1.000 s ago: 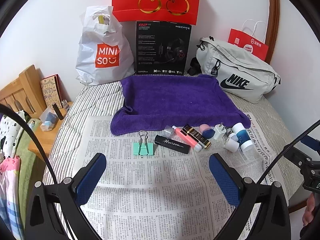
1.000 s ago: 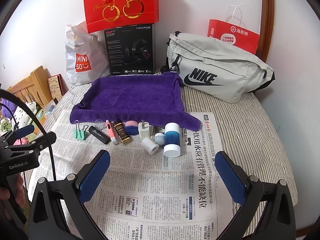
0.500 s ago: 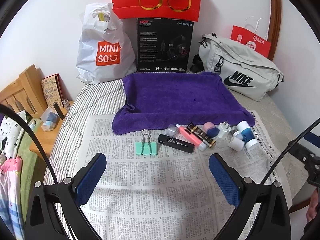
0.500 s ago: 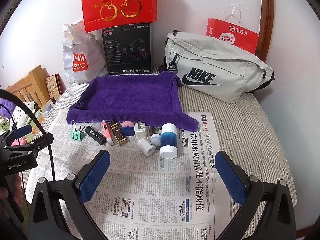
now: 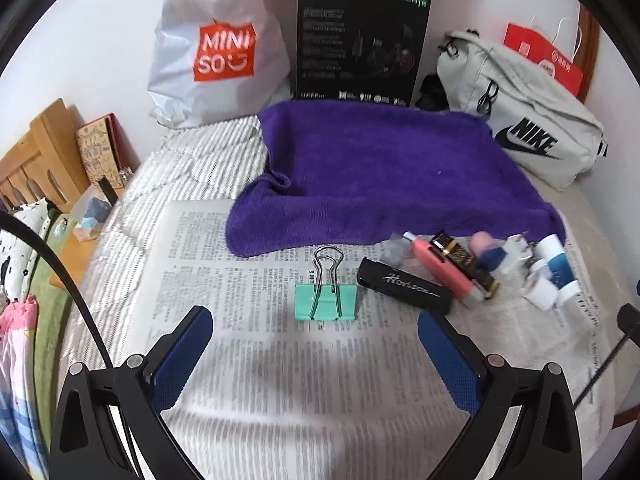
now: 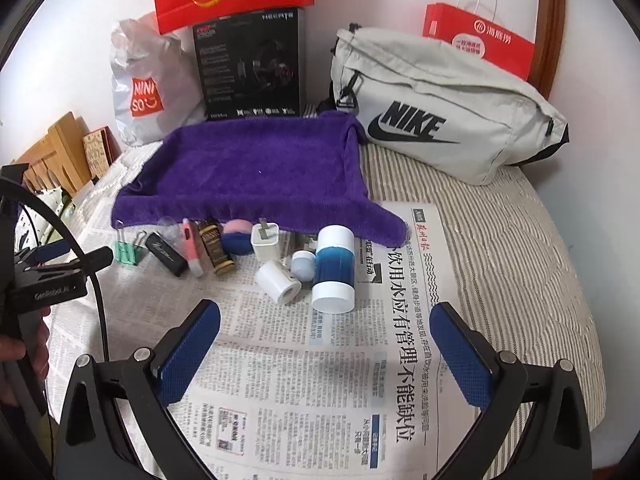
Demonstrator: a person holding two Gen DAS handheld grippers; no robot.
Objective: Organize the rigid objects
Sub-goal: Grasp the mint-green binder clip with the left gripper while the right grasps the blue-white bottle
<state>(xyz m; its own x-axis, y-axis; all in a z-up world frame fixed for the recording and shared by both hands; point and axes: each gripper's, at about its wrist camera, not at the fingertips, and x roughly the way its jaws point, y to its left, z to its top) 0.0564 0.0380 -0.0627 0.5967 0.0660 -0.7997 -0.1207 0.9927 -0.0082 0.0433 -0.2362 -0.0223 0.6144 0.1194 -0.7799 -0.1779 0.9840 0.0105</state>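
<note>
Two hand-held grippers hang released over a newspaper (image 6: 352, 380) spread on a striped bed (image 6: 520, 264) — left hand-held gripper (image 5: 316, 354) just short of the mint binder clip (image 5: 325, 300), right hand-held gripper (image 6: 326, 350) near the blue-and-white bottle (image 6: 333, 270). Behind lies a bare purple towel (image 6: 256, 168) — Miniso bag (image 6: 148, 88), headset box (image 6: 250, 68), Nike bag (image 6: 440, 112) against the wall.

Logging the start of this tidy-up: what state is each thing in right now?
left gripper: open, empty
right gripper: open, empty
binder clip: flat on the newspaper
blue-and-white bottle: upright
small white cylinder: on its side
purple towel: spread out, bare
</note>
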